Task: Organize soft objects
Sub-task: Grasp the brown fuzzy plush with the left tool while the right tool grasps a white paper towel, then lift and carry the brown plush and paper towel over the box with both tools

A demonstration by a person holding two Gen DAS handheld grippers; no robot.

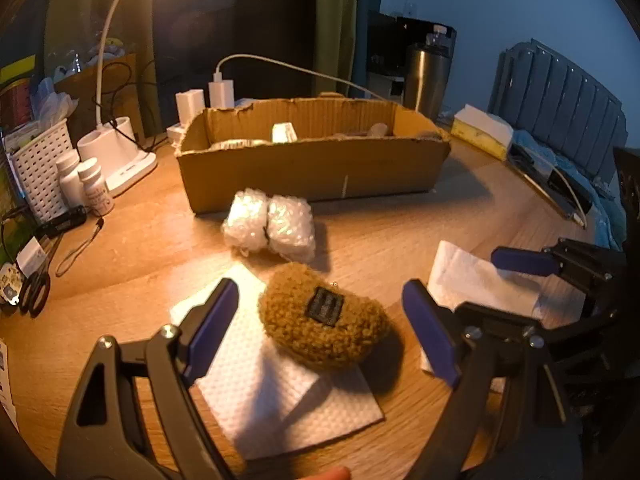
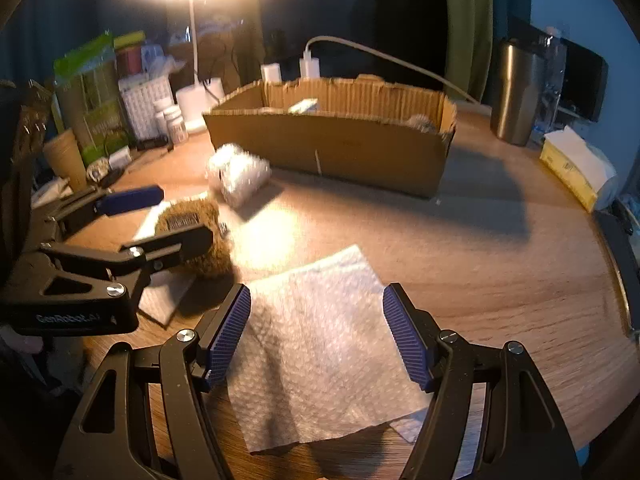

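A brown fuzzy pouch [image 1: 324, 316] with a black label lies on a white paper towel [image 1: 280, 392] on the wooden table. My left gripper [image 1: 320, 332] is open, its jaws on either side of the pouch and apart from it. A bubble-wrap bundle [image 1: 270, 224] lies in front of a cardboard box [image 1: 316, 164]. My right gripper [image 2: 318, 336] is open above a second paper towel [image 2: 320, 352]. The right wrist view also shows the pouch [image 2: 200, 232], the bundle [image 2: 238, 176], the box [image 2: 340, 148] and the left gripper [image 2: 160, 216].
A lamp base [image 1: 120, 156], white pill bottles [image 1: 86, 184], a white basket [image 1: 40, 168] and scissors [image 1: 36, 288] crowd the table's left. A steel tumbler [image 1: 426, 76] and a tissue pack [image 1: 482, 130] stand at the right. The box holds several items.
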